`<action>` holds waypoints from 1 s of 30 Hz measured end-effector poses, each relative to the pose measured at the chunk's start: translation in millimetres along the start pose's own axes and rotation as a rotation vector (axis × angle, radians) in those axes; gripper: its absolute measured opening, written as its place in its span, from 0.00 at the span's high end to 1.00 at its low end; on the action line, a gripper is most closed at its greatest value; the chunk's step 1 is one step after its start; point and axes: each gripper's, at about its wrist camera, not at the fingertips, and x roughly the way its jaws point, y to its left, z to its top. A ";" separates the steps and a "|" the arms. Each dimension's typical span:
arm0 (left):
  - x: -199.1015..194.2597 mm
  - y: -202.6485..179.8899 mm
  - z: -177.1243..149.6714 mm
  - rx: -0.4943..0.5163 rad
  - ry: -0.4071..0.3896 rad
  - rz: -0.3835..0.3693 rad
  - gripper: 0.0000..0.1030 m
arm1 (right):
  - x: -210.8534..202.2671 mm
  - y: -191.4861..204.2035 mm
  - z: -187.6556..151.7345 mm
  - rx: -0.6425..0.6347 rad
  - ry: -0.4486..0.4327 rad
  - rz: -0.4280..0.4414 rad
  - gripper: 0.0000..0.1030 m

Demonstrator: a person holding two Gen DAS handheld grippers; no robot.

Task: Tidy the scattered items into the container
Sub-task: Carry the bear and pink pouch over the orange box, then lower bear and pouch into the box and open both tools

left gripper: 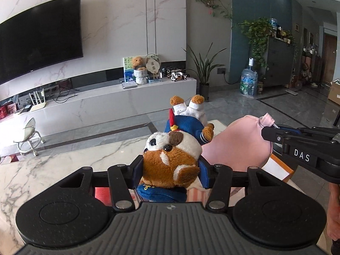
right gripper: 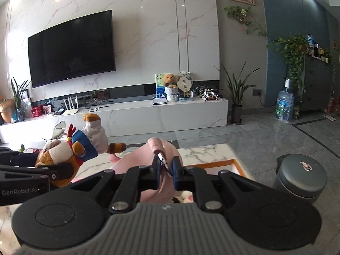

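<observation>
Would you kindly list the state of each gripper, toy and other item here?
left gripper: shut on the plush dog, lifted.
plush dog: held upside down, feet up.
right gripper: shut on the pink plush's tag.
pink plush: held by its tag beside the dog.
grey tumbler: upright, lid on.
television: off.

Two close wrist views — shared television wall

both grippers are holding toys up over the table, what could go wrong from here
The right gripper pinches only the small tab and metal ring of the pink plush, so that plush could swing or slip free. The left gripper clamps the dog plush by the head with its body hanging upside down; it may twist out. The two toys sit close together and could snag.
</observation>
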 end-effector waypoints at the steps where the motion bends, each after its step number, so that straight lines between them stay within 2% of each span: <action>1: 4.8 -6.6 0.3 0.003 0.003 -0.012 0.42 | 0.8 -8.6 -0.3 0.001 0.000 -0.012 0.88; 7: 43.8 -38.7 -1.7 0.023 0.063 -0.050 0.42 | 19.1 -50.2 -4.3 -0.015 0.038 -0.050 0.88; 12: 79.0 -50.5 -15.7 0.014 0.163 -0.058 0.42 | 43.6 -71.2 -19.3 -0.023 0.101 -0.040 0.88; 19: 106.1 -53.0 -43.4 0.042 0.330 -0.063 0.42 | 78.4 -83.6 -50.2 0.023 0.226 0.010 0.89; 30: 126.7 -64.1 -56.6 0.135 0.447 -0.064 0.41 | 102.2 -81.8 -78.0 0.042 0.343 0.035 0.90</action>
